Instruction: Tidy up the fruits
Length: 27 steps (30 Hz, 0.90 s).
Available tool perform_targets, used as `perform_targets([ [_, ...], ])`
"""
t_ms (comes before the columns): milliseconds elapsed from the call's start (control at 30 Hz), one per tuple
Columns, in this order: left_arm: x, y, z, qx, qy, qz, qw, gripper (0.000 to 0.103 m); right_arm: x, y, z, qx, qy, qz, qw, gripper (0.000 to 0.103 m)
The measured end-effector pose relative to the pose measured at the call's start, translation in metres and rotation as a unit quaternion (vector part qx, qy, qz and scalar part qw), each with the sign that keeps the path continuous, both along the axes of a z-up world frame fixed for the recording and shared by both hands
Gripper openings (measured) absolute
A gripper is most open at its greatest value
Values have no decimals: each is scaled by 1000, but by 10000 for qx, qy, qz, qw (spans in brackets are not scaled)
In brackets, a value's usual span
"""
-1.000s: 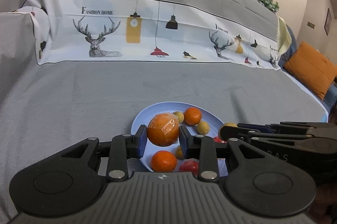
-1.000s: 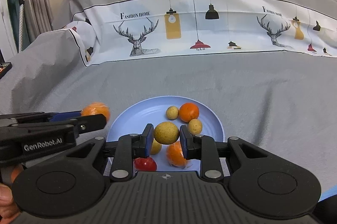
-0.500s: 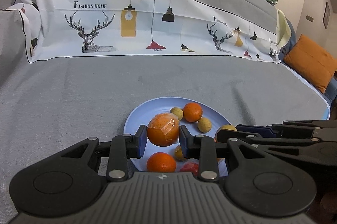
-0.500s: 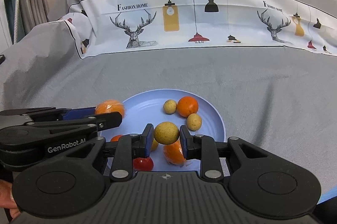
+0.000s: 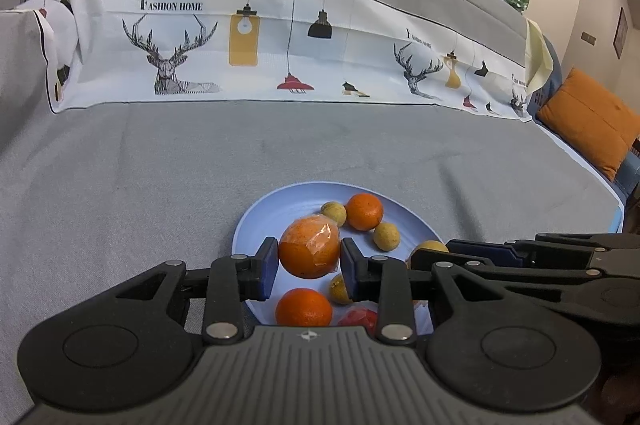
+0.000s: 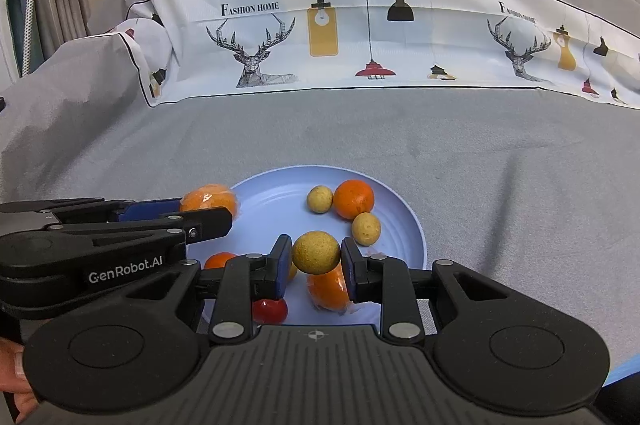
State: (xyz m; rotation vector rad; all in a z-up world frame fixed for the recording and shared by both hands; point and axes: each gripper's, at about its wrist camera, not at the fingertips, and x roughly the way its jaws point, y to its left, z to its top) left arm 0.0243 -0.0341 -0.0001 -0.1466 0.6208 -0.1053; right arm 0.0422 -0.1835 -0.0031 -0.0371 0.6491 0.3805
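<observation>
Grey sofa cover point(image 5: 160, 161) under blue plate point(image 5: 280, 213); left tool point(image 5: 308, 267) opening around wrapped orange point(image 5: 309, 252), right tool point(image 6: 316, 263) gripping yellow fruit point(image 6: 316, 251).

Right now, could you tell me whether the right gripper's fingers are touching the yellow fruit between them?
Touching: the right wrist view shows both fingers pressed against the yellow fruit, held above the plate.

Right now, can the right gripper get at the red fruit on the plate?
Probably not yet. The right gripper is shut on a yellow-brown fruit, so its jaws are full. The red fruit lies just below them on the blue plate, with nothing over it.
</observation>
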Motion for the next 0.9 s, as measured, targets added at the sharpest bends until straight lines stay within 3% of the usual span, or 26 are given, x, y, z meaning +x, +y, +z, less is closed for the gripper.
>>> perform_targets([
  [33, 0, 1, 0, -10, -1, 22, 10000, 43, 1, 0, -1, -18, 36, -6, 10000, 37],
  [233, 3, 9, 0, -155, 41, 167, 9997, 43, 2, -3, -2, -35, 63, -122, 9999, 61],
  [400, 1, 10, 3, -109, 27, 186, 9998, 43, 2, -4, -1, -37, 64, -138, 9999, 66],
  [633, -9, 16, 10, -48, -18, 456, 9989, 69, -1, -8, 1, -27, 21, -329, 9995, 89],
  [900, -27, 14, 27, 215, 67, 602, 9979, 95, -9, -21, 13, -27, -159, -712, 9973, 102],
])
